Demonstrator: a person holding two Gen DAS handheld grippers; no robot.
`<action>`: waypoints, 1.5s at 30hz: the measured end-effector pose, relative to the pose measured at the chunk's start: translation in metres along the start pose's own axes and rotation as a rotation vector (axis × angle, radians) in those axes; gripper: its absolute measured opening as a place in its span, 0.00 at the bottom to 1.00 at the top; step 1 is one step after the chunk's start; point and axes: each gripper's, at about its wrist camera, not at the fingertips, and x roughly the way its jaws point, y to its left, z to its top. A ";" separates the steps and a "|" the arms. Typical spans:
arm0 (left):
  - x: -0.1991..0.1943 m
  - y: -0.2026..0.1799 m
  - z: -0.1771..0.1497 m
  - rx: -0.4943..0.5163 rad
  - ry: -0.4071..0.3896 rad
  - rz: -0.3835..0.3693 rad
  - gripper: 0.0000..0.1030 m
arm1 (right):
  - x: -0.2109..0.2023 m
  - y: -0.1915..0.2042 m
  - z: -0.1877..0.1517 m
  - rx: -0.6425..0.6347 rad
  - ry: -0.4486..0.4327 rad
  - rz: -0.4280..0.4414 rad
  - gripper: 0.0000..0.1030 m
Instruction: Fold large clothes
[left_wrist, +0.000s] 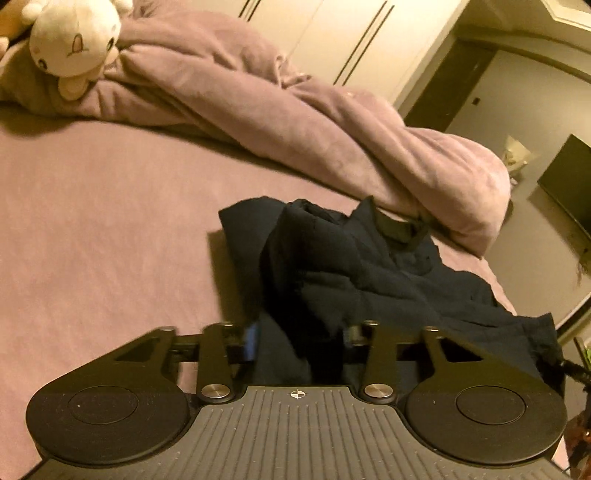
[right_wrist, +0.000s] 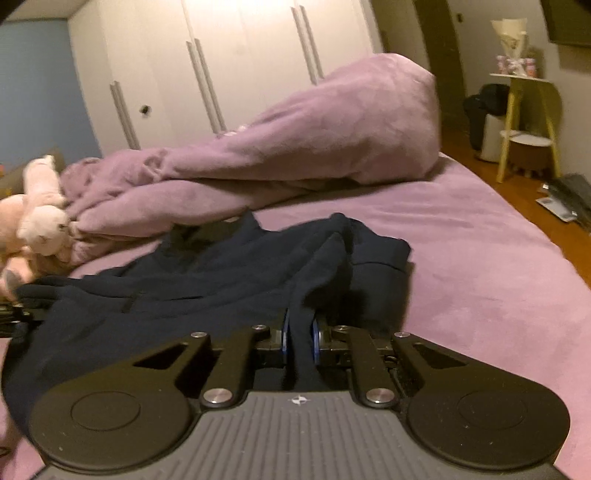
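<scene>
We see the dark garment (right_wrist: 207, 291) lying crumpled on the bed (right_wrist: 480, 266), near the purple duvet (right_wrist: 314, 147). In the right view, the right claw (right_wrist: 300, 334) is clamped on a fold of cloth. In the left view, the left claw (left_wrist: 299, 339) stands wide with cloth between its fingers; we cannot tell whether it grips. Only the left view shows the plush's (left_wrist: 74, 40) face; only the right shows the shelf (right_wrist: 524, 122).

Bed sheet (left_wrist: 92, 221) open left; duvet (left_wrist: 332, 122) blocks behind.
</scene>
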 end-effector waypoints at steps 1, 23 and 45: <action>-0.003 0.000 -0.001 0.009 -0.009 -0.007 0.33 | -0.004 0.002 0.000 -0.009 -0.008 0.025 0.11; -0.019 -0.022 0.010 0.048 -0.027 -0.002 0.22 | -0.001 0.041 0.008 -0.164 -0.058 -0.138 0.09; 0.153 -0.081 0.085 0.110 -0.222 0.363 0.27 | 0.154 0.032 0.105 -0.060 -0.167 -0.440 0.10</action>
